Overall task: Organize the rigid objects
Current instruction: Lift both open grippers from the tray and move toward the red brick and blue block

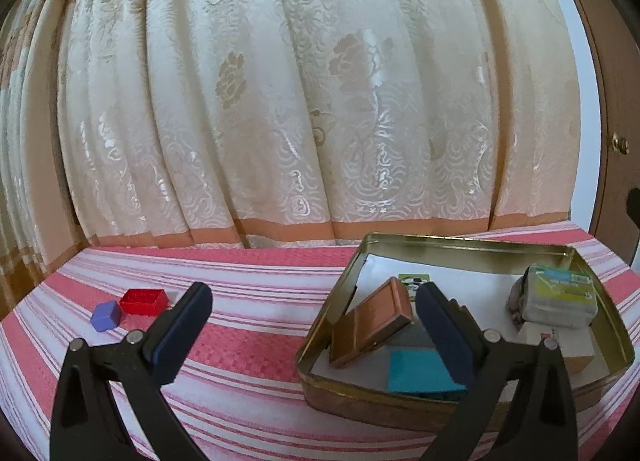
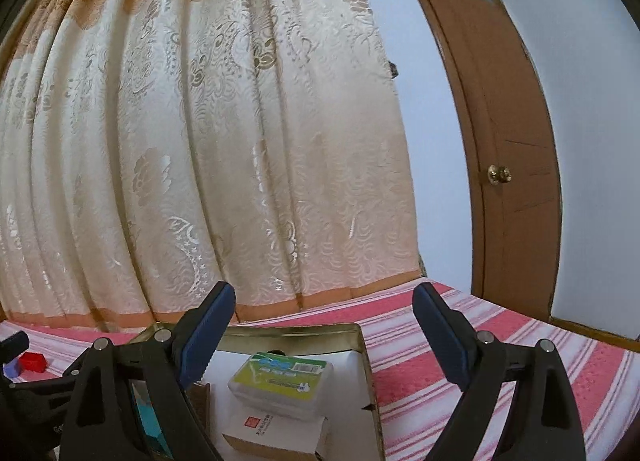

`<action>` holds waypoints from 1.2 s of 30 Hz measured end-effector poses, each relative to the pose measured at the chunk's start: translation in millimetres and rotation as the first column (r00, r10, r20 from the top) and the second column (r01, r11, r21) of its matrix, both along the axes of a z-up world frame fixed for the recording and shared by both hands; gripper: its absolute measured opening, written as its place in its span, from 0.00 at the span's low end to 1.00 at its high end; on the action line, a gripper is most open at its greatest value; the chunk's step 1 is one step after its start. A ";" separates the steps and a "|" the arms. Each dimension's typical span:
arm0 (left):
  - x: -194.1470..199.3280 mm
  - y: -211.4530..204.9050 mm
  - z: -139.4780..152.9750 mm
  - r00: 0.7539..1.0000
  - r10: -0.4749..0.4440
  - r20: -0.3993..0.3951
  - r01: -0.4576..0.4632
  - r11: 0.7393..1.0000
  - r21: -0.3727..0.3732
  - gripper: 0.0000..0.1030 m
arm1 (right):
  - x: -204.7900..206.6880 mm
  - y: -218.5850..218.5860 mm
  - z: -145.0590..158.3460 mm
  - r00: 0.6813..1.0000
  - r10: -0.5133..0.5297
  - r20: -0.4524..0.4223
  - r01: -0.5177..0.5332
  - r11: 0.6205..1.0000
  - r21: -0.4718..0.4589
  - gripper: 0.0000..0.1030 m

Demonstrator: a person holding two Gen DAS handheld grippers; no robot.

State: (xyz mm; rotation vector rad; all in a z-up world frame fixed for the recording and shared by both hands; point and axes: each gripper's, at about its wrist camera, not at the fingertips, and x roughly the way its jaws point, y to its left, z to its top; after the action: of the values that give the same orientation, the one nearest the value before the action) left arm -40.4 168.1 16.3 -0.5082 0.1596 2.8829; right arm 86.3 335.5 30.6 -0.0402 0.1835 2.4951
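Both grippers, left gripper (image 1: 314, 311) and right gripper (image 2: 324, 315), hang spread and empty; the tin (image 1: 608, 325) gathers sorted items, while the red box (image 1: 143, 301) and purple block (image 1: 106, 315) wait near the bench's far left corner.

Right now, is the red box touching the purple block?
Apart. The left wrist view shows a thin strip of tablecloth between the red box and the purple block.

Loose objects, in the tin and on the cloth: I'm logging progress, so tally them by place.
In the tin: 4 (brown case, teal block, green-labelled pack, white box)
On the cloth: 2 (red box, purple block)
Total: 6
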 end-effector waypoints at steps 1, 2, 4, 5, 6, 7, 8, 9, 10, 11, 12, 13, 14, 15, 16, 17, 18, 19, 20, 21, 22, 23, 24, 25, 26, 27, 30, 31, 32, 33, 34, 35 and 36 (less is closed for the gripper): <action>0.1 -2.8 0.1 1.000 0.001 0.002 -0.001 1.000 0.013 1.00 | 1.9 -0.7 -0.3 1.000 -0.005 -0.004 0.004 1.000 -0.007 0.89; 0.3 -5.8 0.1 1.000 -0.004 0.005 0.004 1.000 0.030 1.00 | 3.9 -1.9 -0.6 1.000 -0.011 -0.009 0.011 1.000 -0.012 0.89; 1.2 -9.7 -0.3 1.000 -0.010 0.005 0.010 0.999 0.054 1.00 | 7.9 -7.0 0.5 1.000 -0.019 -0.020 0.019 1.000 -0.013 0.89; 2.2 -12.0 -0.3 1.000 -0.009 0.005 0.009 0.998 0.063 1.00 | 9.7 -9.9 0.8 1.000 -0.021 -0.023 0.020 1.000 -0.012 0.89; 3.4 -13.8 -0.3 1.000 -0.007 0.003 0.007 0.998 0.068 1.00 | 10.6 -13.1 0.9 1.000 -0.016 -0.024 0.016 1.000 -0.010 0.89; 4.8 -15.7 0.0 1.000 -0.006 -0.002 0.006 0.997 0.075 1.00 | 10.1 -16.2 1.5 1.000 -0.012 -0.022 0.012 1.000 -0.008 0.89; 6.7 -18.3 0.2 1.000 -0.006 -0.008 0.007 0.997 0.083 1.00 | 10.4 -20.2 1.7 1.000 -0.009 -0.018 0.009 1.000 -0.005 0.89; 7.9 -20.2 0.2 1.000 -0.005 -0.009 0.005 0.997 0.083 1.00 | 10.2 -23.0 1.3 1.000 -0.009 -0.016 0.009 1.000 -0.004 0.89; 8.5 -21.9 0.2 1.000 -0.004 -0.007 0.004 0.997 0.079 1.00 | 10.5 -25.5 1.7 1.000 -0.010 -0.017 0.010 1.000 -0.002 0.89; 9.1 -24.1 0.1 1.000 -0.004 -0.004 0.004 0.997 0.074 1.00 | 12.0 -28.4 1.9 1.000 -0.012 -0.020 0.011 1.000 -0.002 0.89; 9.7 -27.1 0.1 1.000 -0.002 -0.003 0.002 0.998 0.070 1.00 | 13.9 -30.7 1.9 1.000 -0.010 -0.025 0.010 1.000 -0.005 0.89; 9.8 -29.9 0.1 1.000 0.000 -0.003 0.000 0.998 0.067 1.00 | 14.6 -32.7 1.7 1.000 -0.004 -0.027 0.004 1.000 -0.010 0.89; 9.7 -34.1 0.0 1.000 0.003 -0.002 -0.003 0.998 0.062 1.00 | 14.8 -34.8 1.8 1.000 0.002 -0.026 -0.002 1.000 -0.015 0.89; 9.8 -37.4 0.1 1.000 0.006 -0.001 -0.006 0.998 0.059 1.00 | 13.5 -37.8 1.8 1.000 0.008 -0.023 -0.008 1.000 -0.014 0.89; 9.1 -40.5 -0.2 1.000 0.011 0.002 -0.011 0.998 0.056 1.00 | 12.2 -40.2 2.2 1.000 0.012 -0.019 -0.012 1.000 -0.011 0.89; 7.1 -45.1 -0.7 1.000 0.020 0.007 -0.021 0.998 0.054 1.00 | 10.0 -43.6 2.6 1.000 0.020 -0.012 -0.020 1.000 -0.005 0.89; 4.7 -50.1 -1.2 0.999 0.032 0.015 -0.033 0.998 0.054 1.00 | 7.2 -47.4 2.9 1.000 0.027 -0.002 -0.027 1.000 -0.002 0.89; 2.7 -54.3 -2.0 0.999 0.039 0.022 -0.040 0.998 0.055 1.00 | 4.8 -50.1 2.8 0.999 0.034 0.005 -0.034 0.999 -0.002 0.89; -0.1 -59.4 -3.1 0.999 0.044 0.033 -0.046 0.997 0.059 1.00 | 2.3 -53.0 3.0 0.999 0.039 0.011 -0.039 0.999 -0.007 0.89; -3.0 -64.8 -4.1 0.998 0.047 0.044 -0.050 0.997 0.064 1.00 | 0.7 -56.1 2.3 0.999 0.044 0.013 -0.044 0.999 -0.015 0.89; -5.0 -68.8 -4.9 0.997 0.049 0.051 -0.052 0.996 0.067 1.00 | -1.0 -58.9 2.0 0.999 0.049 0.014 -0.049 0.999 -0.023 0.89; -7.7 -74.6 -6.2 0.997 0.055 0.059 -0.059 0.996 0.070 1.00 | -3.4 -62.0 1.7 0.998 0.054 0.015 -0.053 0.998 -0.032 0.89; -10.1 -78.5 -7.0 0.996 0.060 0.064 -0.065 0.995 0.071 1.00 | -6.2 -65.5 1.4 0.998 0.059 0.016 -0.058 0.998 -0.038 0.89; -11.8 -82.5 -7.9 0.996 0.066 0.067 -0.070 0.995 0.071 1.00 | -8.7 -68.8 1.2 0.998 0.064 0.015 -0.063 0.997 -0.043 0.89; -13.8 -86.7 -8.7 0.995 0.071 0.070 -0.076 0.995 0.069 1.00 | -11.7 -72.7 0.9 0.997 0.070 0.014 -0.069 0.997 -0.047 0.89; -14.6 -91.2 -9.3 0.995 0.076 0.071 -0.080 0.995 0.067 1.00 | -14.7 -77.3 0.4 0.997 0.075 0.014 -0.075 0.996 -0.050 0.89; -19.4 -104.8 -10.3 0.993 0.093 0.068 -0.097 0.994 0.057 1.00 | -25.5 -91.5 0.4 0.995 0.099 0.011 -0.098 0.993 -0.059 0.89; -21.7 -109.7 -10.6 0.993 0.101 0.066 -0.105 0.993 0.053 1.00 | -29.7 -96.5 0.6 0.994 0.109 0.011 -0.109 0.992 -0.060 0.89; -23.7 -112.5 -10.5 0.992 0.105 0.066 -0.109 0.993 0.051 1.00 | -33.8 -102.4 0.5 0.993 0.121 0.013 -0.120 0.991 -0.059 0.89; -25.9 -117.2 -10.8 0.992 0.111 0.065 -0.114 0.992 0.049 1.00 | -38.9 -109.2 0.8 0.991 0.134 0.018 -0.133 0.989 -0.058 0.89; -28.3 -121.9 -11.2 0.991 0.118 0.065 -0.121 0.992 0.047 1.00 | -44.0 -116.2 0.7 0.989 0.147 0.022 -0.146 0.988 -0.056 0.89; -31.4 -127.6 -11.6 0.990 0.128 0.065 -0.131 0.990 0.045 1.00 | -48.3 -121.4 0.9 0.987 0.159 0.026 -0.157 0.986 -0.055 0.89; -34.3 -132.6 -11.9 0.988 0.136 0.068 -0.139 0.989 0.044 1.00 | -53.8 -128.0 1.1 0.984 0.173 0.030 -0.171 0.984 -0.055 0.89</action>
State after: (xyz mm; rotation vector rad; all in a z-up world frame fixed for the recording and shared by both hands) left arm -74.6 35.5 4.4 -0.6256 0.0455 2.9904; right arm 32.4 207.5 31.7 -0.1268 0.2402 2.6596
